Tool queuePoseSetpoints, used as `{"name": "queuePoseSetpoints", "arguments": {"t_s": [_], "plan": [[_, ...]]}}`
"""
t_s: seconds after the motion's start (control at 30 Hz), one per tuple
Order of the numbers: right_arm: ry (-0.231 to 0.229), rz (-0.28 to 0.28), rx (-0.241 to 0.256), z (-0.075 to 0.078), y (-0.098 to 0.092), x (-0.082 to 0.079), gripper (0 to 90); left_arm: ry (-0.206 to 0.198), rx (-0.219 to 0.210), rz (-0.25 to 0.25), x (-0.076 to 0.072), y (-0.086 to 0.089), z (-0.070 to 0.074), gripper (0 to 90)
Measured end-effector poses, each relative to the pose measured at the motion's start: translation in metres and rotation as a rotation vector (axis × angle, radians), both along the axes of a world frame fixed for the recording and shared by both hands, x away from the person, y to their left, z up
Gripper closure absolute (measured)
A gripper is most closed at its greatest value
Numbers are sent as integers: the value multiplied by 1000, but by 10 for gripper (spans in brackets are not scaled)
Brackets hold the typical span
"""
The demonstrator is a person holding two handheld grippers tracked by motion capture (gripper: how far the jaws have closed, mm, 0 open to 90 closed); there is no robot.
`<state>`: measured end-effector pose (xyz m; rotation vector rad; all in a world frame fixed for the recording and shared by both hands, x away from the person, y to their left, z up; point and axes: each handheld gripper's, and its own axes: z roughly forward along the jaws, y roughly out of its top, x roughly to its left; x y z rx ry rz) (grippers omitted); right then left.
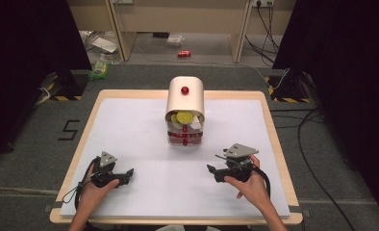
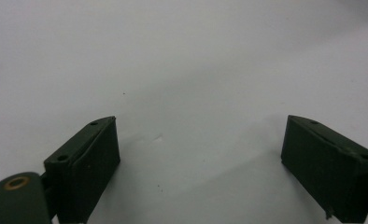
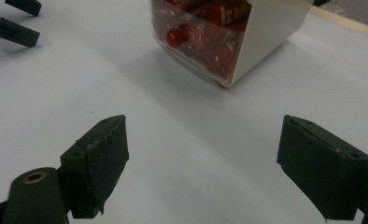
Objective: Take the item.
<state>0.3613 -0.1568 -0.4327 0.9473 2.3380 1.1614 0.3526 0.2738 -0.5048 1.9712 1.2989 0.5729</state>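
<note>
Hands come in from the near edge of the table point(image 1: 274, 144), each holding a gripper over the white sheet point(image 1: 130, 125). The left gripper point(image 1: 128, 174) sits near the front left of the sheet, tips pointing right toward the middle; in the left gripper view its jaws stand wide apart with bare white sheet between them. The right gripper point(image 1: 211, 169) sits near the front right, tips pointing left, a grey plate on top. In the right gripper view its jaws are also spread wide with nothing between them, and the left gripper's tips point(image 3: 18, 23) show at the top left corner.

Farther back, at the middle of the sheet and well apart from both grippers, stands a cream box point(image 1: 185, 103) with a rounded top and a red knob point(image 1: 184, 90) on it. Its front faces the person: yellow discs point(image 1: 183, 117) show in the upper opening, and below them a clear drawer point(image 1: 184, 138) holds red packets point(image 3: 210, 32). Beyond the table, a red can point(image 1: 183, 53) lies on the floor.
</note>
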Motion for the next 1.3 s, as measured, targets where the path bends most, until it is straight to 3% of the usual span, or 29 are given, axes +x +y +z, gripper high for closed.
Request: {"name": "queuePoseSetpoints", "arguments": {"t_s": [0.13,0.6,1.07,1.3], "plan": [[-42,36,18,17,17,5,176,0,0,0,0,0,0,108],[-95,87,38,42,49,18,195,0,-2,1,0,0,0,108],[-147,102,53,63,63,28,206,0,-2,1,0,0,0,108],[-160,102,35,68,72,37,209,0,-1,1,0,0,0,108]]}}
